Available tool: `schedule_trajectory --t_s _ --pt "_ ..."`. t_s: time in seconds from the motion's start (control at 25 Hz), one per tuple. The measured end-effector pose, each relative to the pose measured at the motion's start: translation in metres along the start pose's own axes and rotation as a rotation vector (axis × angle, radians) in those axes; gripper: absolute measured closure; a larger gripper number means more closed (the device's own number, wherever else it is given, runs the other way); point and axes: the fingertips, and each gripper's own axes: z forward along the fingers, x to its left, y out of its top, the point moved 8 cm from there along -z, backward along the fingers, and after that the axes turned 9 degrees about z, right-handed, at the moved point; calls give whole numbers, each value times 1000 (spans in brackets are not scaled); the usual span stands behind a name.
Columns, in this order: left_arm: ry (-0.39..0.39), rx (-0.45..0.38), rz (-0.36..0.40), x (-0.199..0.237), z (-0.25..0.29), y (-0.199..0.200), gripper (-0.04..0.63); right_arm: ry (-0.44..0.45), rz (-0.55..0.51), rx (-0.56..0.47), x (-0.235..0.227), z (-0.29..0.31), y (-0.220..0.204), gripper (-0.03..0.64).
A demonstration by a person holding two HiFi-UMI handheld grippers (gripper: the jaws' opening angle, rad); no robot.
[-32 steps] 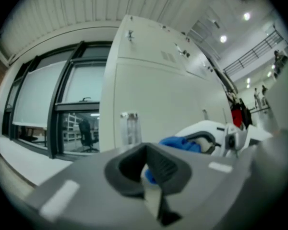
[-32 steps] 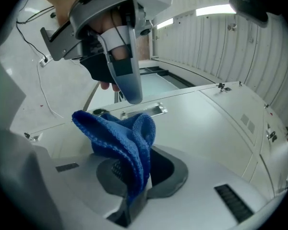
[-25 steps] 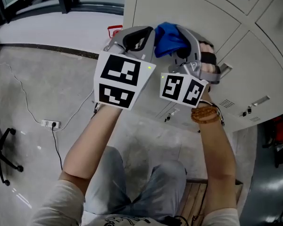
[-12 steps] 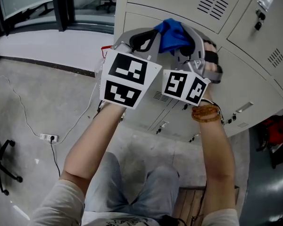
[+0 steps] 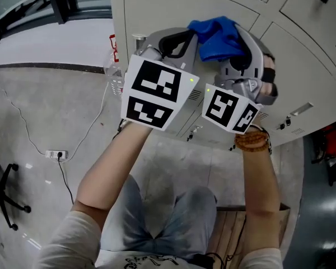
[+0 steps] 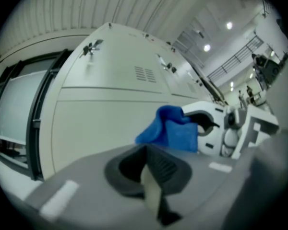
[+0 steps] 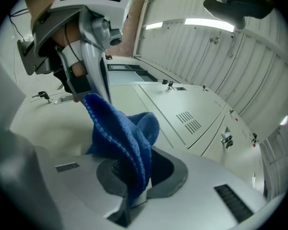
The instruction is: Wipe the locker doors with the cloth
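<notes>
A blue cloth [image 5: 217,37] is bunched in the jaws of my right gripper [image 5: 243,49], which is shut on it. In the right gripper view the cloth [image 7: 122,143] rises out of that gripper's [image 7: 134,190] closed jaws and flops left. The cloth is held up close to the pale grey locker doors [image 5: 168,10]; whether it touches them is hidden. My left gripper [image 5: 171,41] is right beside it, to the left. In the left gripper view that gripper's [image 6: 151,186] jaws are shut with nothing between them, and the cloth [image 6: 173,131] shows just beyond, before a locker door [image 6: 101,114].
Vented locker doors [image 7: 182,109] with small latches fill the wall ahead. A plastic bottle [image 5: 115,77] stands at the lockers' foot. On the concrete floor lie a power strip [image 5: 57,154] and its cable. A chair base [image 5: 0,200] is at left, a wooden bench [image 5: 235,234] below.
Both grippers and the cloth have shifted slightly right and up along the locker front. The right gripper keeps its hold on the cloth.
</notes>
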Motion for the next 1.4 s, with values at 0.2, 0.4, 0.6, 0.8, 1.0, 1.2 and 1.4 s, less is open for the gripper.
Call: schedule_trajectory --t_s 0.2,0.4,0.6,0.8,1.0,1.2,1.4 --pt "-20 48 -33 -22 -1 -44 594 43 3 29 48 -25 -25 588" --pt "-34 108 -68 -40 -7 -95 594 93 13 60 95 -48 -45 588" --pt "-47 163 -86 -55 -13 -141 593 142 17 101 139 -67 -64 588" --pt "-49 197 -99 -65 -23 -175 594 206 15 143 179 -85 -77 588" --pt "-68 234 -121 -75 -29 -198 594 287 -5 188 208 -101 -93 588" --pt "-65 236 -120 -72 -31 -192 594 341 0 233 206 -105 -102 588" --pt "-51 208 -106 -58 -31 -160 594 312 75 277 167 -95 -94 588"
